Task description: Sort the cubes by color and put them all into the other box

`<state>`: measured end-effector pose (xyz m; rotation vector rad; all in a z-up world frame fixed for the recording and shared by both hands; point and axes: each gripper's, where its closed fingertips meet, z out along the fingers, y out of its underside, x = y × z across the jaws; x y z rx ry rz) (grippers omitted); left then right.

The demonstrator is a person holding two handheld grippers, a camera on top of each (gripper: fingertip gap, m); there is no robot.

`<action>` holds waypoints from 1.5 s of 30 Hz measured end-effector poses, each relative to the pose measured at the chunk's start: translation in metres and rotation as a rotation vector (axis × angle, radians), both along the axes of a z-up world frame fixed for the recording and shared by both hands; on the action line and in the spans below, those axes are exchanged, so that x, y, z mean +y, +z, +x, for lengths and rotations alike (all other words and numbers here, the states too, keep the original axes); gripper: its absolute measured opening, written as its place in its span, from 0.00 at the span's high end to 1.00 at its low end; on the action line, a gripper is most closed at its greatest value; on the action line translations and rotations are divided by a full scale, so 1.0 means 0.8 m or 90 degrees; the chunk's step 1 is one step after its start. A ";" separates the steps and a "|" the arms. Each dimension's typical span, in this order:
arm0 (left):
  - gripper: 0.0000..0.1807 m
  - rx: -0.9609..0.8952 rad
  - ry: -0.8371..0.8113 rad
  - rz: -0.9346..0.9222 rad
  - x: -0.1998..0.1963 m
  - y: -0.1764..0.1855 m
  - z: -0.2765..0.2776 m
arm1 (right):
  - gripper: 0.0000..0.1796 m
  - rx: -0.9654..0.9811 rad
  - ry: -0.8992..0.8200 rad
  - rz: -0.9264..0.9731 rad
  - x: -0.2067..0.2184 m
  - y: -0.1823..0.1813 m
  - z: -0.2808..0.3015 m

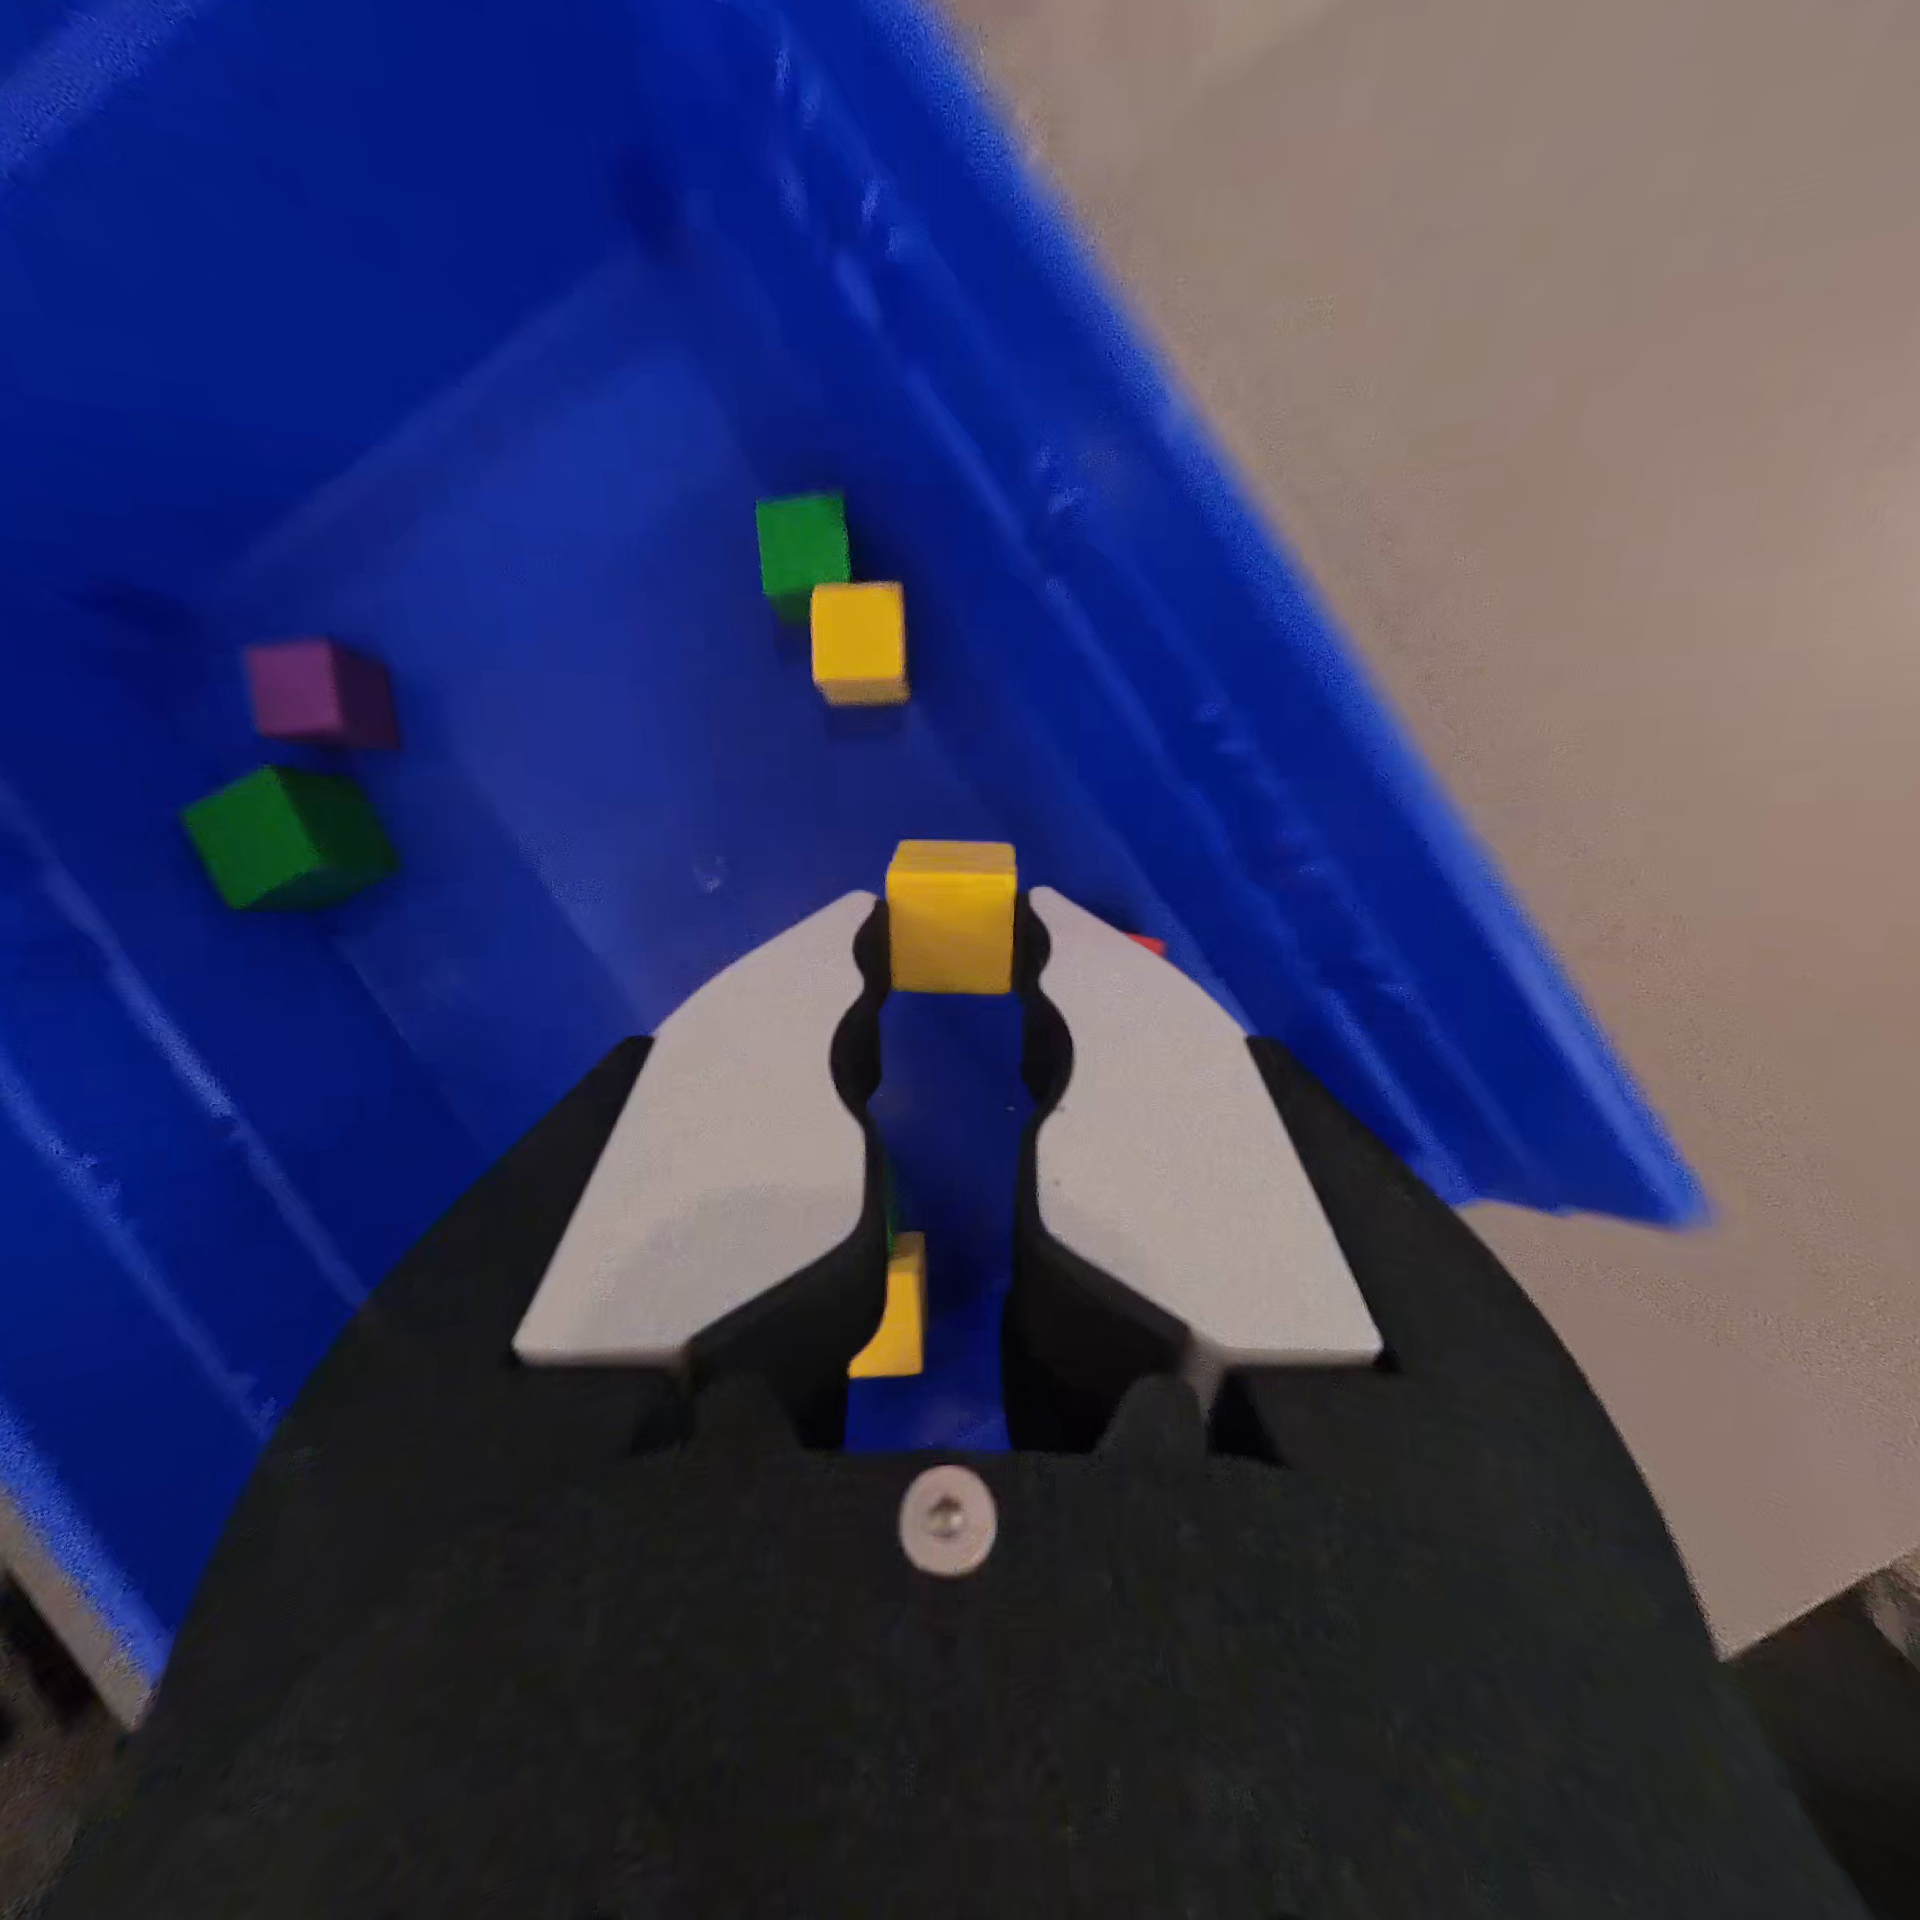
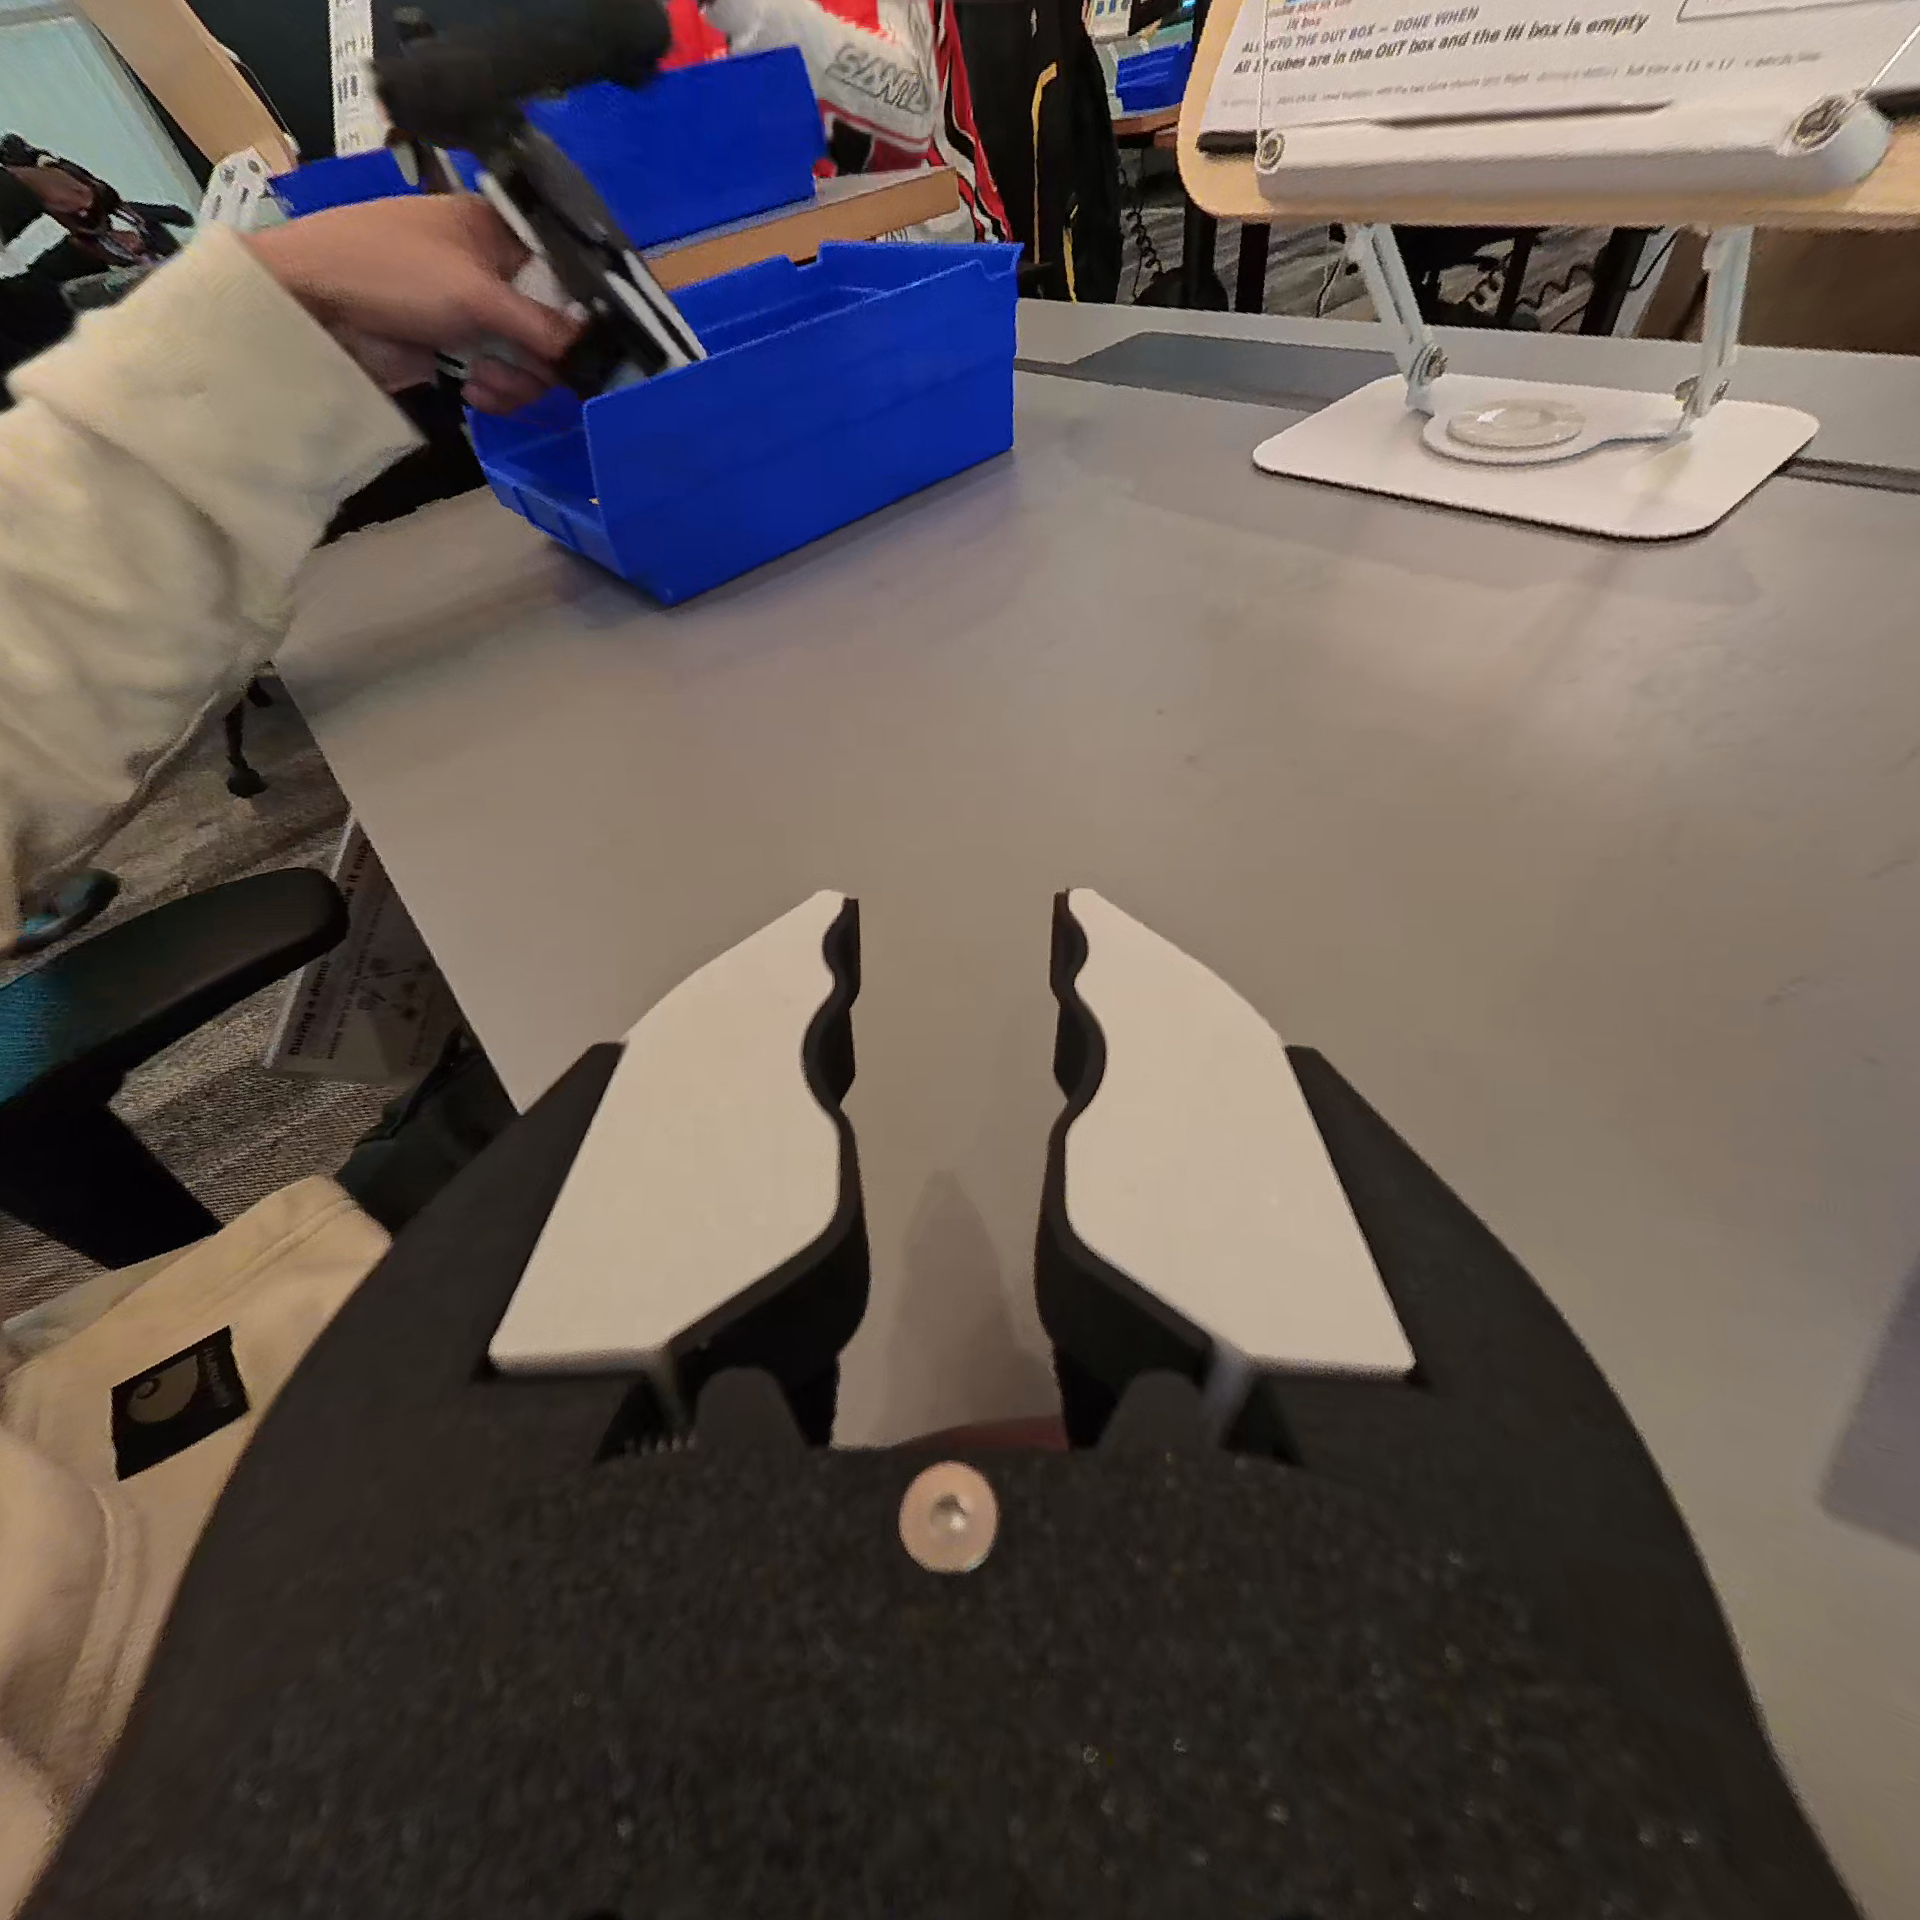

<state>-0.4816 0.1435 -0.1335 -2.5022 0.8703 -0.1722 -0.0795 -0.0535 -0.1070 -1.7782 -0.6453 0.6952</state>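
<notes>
Left gripper (image 1: 951,920): its fingertips pinch a yellow cube (image 1: 951,914) from both sides, inside the blue box (image 1: 1195,665); whether the cube rests on the floor of the box or hangs just above it I cannot tell.

Slip risk: only the tips hold the cube, so a jerk or a slackened squeeze could drop it, in my judgement.

Knock risk: a second yellow cube (image 1: 896,1311) shows through the gap low between the fingers, at 6 o'clock from the held one, and a sliver of a red cube (image 1: 1146,943) peeps past the right finger at 3 o'clock; a sideways swing could scatter either.

Wall risk: the side wall of the box runs close at 3 o'clock, and a careless lift may catch its rim.

Loose cubes: a third yellow one (image 1: 858,642) touches a green cube (image 1: 800,542) at 12 o'clock; a purple cube (image 1: 317,691) and another green cube (image 1: 283,836) lie near each other at 9 to 10 o'clock.

Right gripper (image 2: 956,935): fingers spread, holding nothing, above bare table.

Surface: a plain grey table (image 2: 1195,748), smooth, its near edge falling away at 9 o'clock.

Mid distance: the blue box at 11 o'clock, a cream sleeve (image 2: 135,499) reaching to it.

Stand: a white stand (image 2: 1538,457) bearing a printed sheet at 1 o'clock.

Room: carpeted floor, a dark chair arm (image 2: 177,966), further blue bins and desks behind.
</notes>
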 end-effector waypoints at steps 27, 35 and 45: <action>0.88 -0.472 -0.454 0.451 -0.216 0.102 0.306 | 0.77 0.428 0.205 -0.303 0.004 0.059 -0.054; 0.88 -0.419 -0.659 0.471 -0.245 0.104 0.403 | 0.73 0.619 0.418 -0.544 -0.015 0.084 -0.120; 0.68 -0.346 -0.576 0.471 -0.241 0.085 0.428 | 0.87 0.603 0.330 -0.458 0.003 0.069 -0.081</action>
